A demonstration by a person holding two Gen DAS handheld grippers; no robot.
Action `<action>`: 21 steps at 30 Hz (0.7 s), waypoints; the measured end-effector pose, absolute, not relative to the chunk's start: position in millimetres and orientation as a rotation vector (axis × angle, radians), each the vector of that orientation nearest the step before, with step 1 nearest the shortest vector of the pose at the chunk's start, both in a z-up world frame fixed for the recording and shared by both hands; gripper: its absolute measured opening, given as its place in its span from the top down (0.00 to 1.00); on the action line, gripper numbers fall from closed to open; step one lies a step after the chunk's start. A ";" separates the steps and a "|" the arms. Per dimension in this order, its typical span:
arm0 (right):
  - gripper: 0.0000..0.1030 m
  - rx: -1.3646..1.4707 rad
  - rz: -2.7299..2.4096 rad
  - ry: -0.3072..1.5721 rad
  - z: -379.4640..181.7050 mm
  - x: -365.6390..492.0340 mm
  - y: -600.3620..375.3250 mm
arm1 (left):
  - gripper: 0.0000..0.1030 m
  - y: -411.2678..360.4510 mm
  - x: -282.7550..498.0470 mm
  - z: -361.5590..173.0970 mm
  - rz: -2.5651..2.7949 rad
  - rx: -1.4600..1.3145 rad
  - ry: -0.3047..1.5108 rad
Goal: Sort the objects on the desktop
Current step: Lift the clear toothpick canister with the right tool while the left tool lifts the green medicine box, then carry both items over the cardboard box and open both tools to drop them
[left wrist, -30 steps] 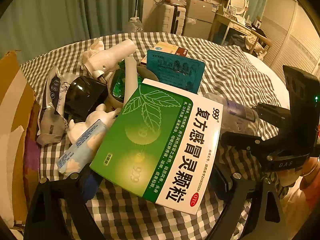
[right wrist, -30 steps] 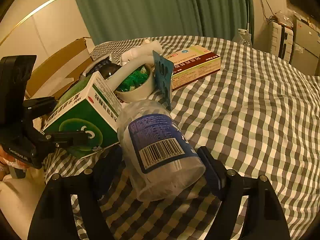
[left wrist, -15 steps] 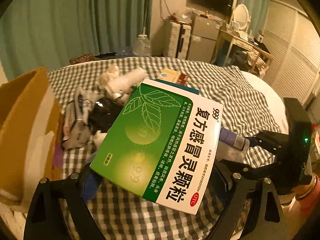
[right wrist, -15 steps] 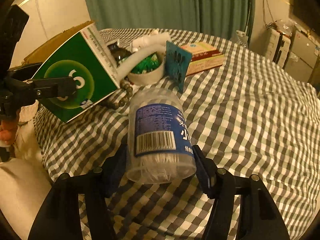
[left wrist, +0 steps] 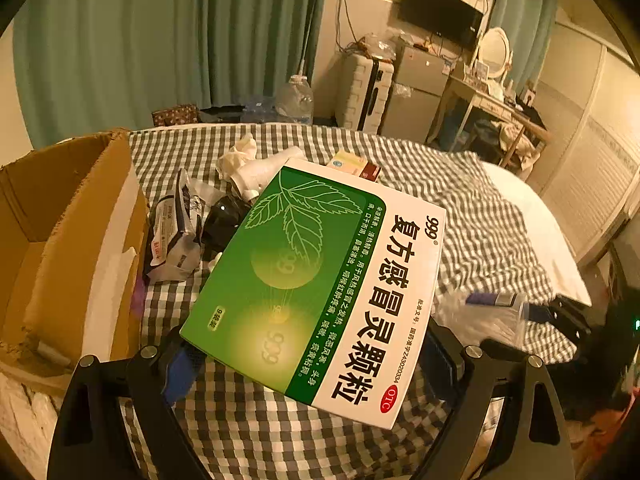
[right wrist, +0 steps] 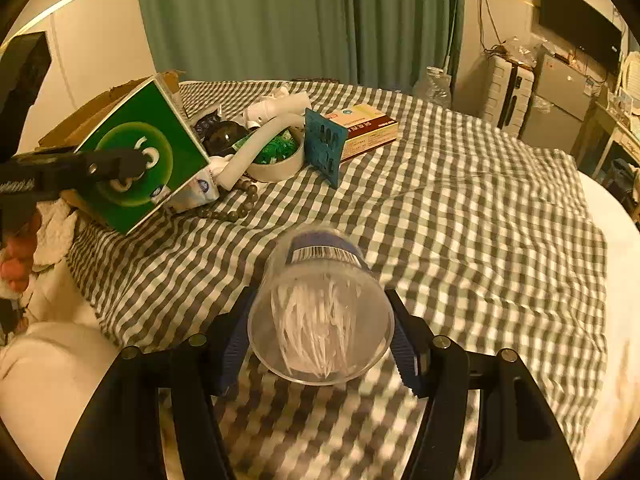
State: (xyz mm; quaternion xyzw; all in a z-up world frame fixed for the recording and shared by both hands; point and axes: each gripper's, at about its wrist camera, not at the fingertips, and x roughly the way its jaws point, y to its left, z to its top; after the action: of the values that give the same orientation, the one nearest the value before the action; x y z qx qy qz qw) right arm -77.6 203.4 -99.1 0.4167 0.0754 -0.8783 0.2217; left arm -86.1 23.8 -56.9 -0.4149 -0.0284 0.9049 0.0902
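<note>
Clear plastic tub of cotton swabs (right wrist: 320, 316) sat clamped sideways between the right gripper (right wrist: 320, 344) jaws, lifted off the checked cloth (right wrist: 460, 220); probably light, slick and a bit squashy, so mid-wall grip seemed right. The left gripper (left wrist: 312, 360) pinched the big green medicine box (left wrist: 320, 280) across its width: stiff card, light. Both pointed steeply down. Beyond lay the clutter pile and cardboard box (left wrist: 80, 220).

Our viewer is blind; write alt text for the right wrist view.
The right gripper clamps a clear jar of white sticks above a checked cloth. Far left, the left gripper holds a green medicine box.
</note>
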 end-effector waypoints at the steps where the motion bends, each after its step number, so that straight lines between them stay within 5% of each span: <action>1: 0.40 1.159 -2.429 0.218 -95.7 -73.5 204.0 | 0.10 22.7 -83.4 -53.5 2.692 -1.223 -0.096; 11: 0.40 1.106 -2.492 0.169 -39.5 -43.8 215.6 | 0.10 20.4 -65.7 -17.8 2.746 -1.164 -0.094; 21: 0.40 0.892 -2.514 0.240 60.1 -37.0 172.7 | 0.10 -44.1 -57.5 84.3 2.801 -0.990 -0.099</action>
State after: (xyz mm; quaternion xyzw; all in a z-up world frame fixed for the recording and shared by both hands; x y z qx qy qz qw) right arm -37.0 172.7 60.1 0.3242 0.0873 -0.9135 0.2297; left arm -57.5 -44.1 84.3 -0.3318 -0.0333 0.9390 0.0845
